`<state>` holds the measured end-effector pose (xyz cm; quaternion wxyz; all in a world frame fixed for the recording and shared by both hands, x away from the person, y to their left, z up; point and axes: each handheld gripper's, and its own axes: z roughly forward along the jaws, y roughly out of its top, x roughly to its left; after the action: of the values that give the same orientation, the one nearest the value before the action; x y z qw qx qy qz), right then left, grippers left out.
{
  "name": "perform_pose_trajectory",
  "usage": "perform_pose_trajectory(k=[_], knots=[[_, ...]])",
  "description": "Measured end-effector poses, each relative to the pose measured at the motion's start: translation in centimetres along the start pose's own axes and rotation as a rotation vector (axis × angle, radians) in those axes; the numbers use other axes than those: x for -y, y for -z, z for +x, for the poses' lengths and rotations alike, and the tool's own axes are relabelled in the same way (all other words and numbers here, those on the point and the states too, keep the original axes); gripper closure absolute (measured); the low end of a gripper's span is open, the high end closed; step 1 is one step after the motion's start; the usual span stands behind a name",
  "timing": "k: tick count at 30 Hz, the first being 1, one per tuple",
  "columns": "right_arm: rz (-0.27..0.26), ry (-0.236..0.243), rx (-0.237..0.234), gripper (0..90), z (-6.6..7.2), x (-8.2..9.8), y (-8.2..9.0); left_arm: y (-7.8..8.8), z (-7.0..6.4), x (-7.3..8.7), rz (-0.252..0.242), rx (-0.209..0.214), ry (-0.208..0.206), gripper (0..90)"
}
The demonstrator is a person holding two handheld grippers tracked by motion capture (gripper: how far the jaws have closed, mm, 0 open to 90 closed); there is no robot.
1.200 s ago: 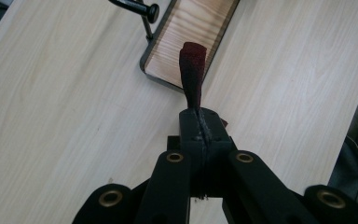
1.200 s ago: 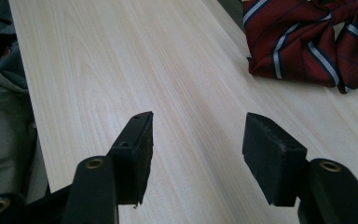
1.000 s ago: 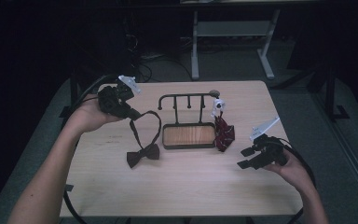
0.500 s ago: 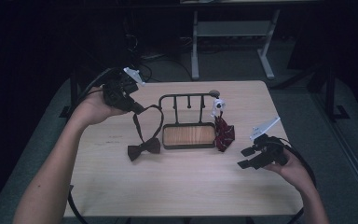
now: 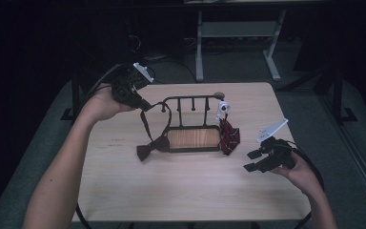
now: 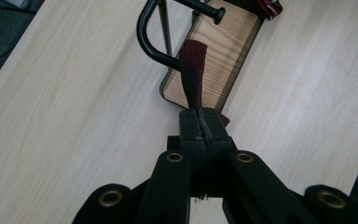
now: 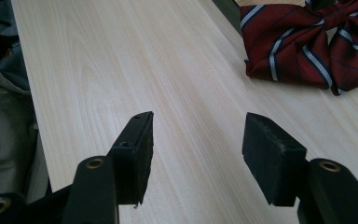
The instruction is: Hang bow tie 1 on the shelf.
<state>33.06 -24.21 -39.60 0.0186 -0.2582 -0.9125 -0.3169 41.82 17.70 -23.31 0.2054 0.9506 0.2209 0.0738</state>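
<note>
From above, the left gripper [image 5: 140, 101] at the table's [image 5: 181, 191] far left pinches the strap [image 5: 145, 125] of a dark bow tie [image 5: 152, 147] lying left of the black rack [image 5: 193, 138]; the striped bow tie [image 5: 228, 136] is partly hidden at the rack's right end. Along the left gripper [image 6: 200, 122], the jaws are pressed together on the strap [image 6: 192, 74]. Along the right gripper [image 7: 196, 140], the jaws stand spread over bare wood, the striped bow tie [image 7: 303, 44] cut off at the far right.

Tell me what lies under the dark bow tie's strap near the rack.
The strap, pinched by the left gripper, crosses the rack's black rail and wooden base. The rail is hidden where the strap crosses it.
</note>
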Motion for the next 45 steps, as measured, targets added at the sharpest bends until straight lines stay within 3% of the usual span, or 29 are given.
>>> perform_pose_trajectory(k=[15, 24, 29, 41, 45], knots=[[-0.01, 0.0, 0.006, 42.8, 0.0, 0.1, 0.1, -1.6, 1.5, -0.6, 0.061, -0.041, 0.047, 89.5], [-0.01, -0.006, 0.003, 42.9, -0.1, 0.2, 0.1, -2.1, 1.6, -0.7, 0.079, -0.051, 0.04, 88.6], [-0.012, -0.004, 0.003, 42.8, -0.1, 0.2, 0.2, -2.5, 1.5, -0.8, 0.094, -0.059, 0.042, 82.3], [-0.015, -0.024, 0.018, 42.6, -0.2, 0.8, 0.5, -2.9, 1.6, 0.6, 0.093, -0.062, 0.063, 74.3], [-0.025, -0.034, 0.027, 41.8, -0.3, 0.9, 0.9, -2.7, 1.4, 1.2, 0.071, -0.058, 0.064, 73.3]])
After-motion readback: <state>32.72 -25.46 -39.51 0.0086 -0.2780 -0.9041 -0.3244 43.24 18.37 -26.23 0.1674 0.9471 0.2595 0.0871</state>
